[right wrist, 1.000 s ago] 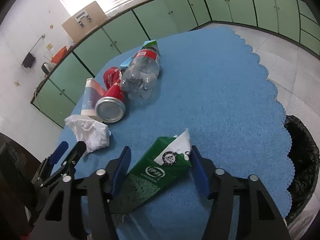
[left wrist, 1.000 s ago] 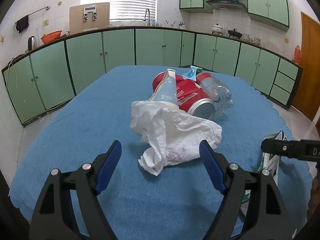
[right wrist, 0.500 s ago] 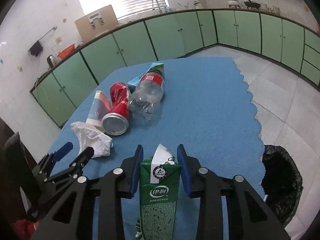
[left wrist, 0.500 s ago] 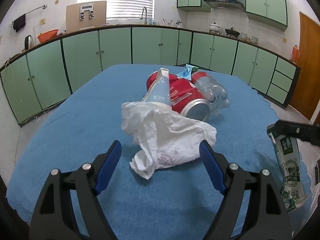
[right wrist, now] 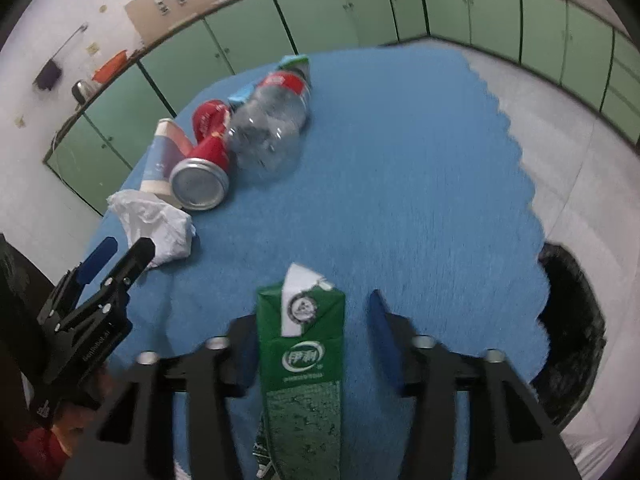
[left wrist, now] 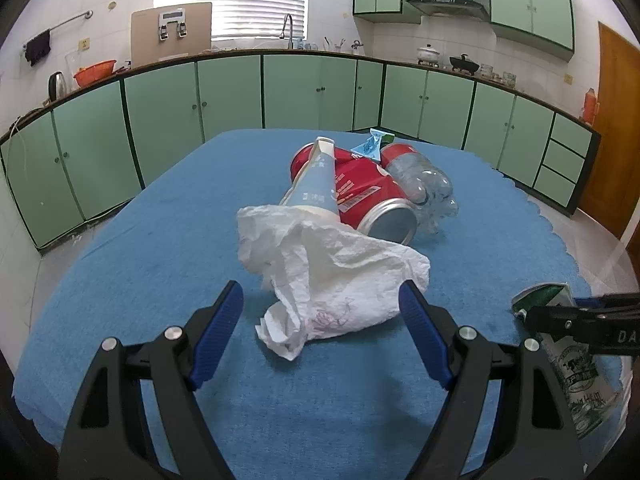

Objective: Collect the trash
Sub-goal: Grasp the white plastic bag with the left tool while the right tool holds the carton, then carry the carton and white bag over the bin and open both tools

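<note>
A green milk carton (right wrist: 304,360) lies lengthwise between the jaws of my right gripper (right wrist: 311,307), which are closing. It rests against the left pad, and a strip of cloth shows between it and the right pad. In the left wrist view the carton (left wrist: 572,368) is at the right edge. My left gripper (left wrist: 320,292) stands open and empty just short of a crumpled white tissue (left wrist: 332,276). Behind the tissue lie a paper cup (left wrist: 316,184), a red can (left wrist: 372,204) and a clear plastic bottle (left wrist: 420,176).
A blue cloth (left wrist: 160,240) with a scalloped edge covers the table. A bin with a black bag (right wrist: 572,320) stands on the floor beyond the right edge. A small blue wrapper (left wrist: 370,146) sticks up behind the can. Green cabinets line the walls.
The carton lay slantwise between wide right jaws a second ago. It now points straight ahead between narrower jaws. The right view is blurred by motion. The left gripper and the tissue have not moved.
</note>
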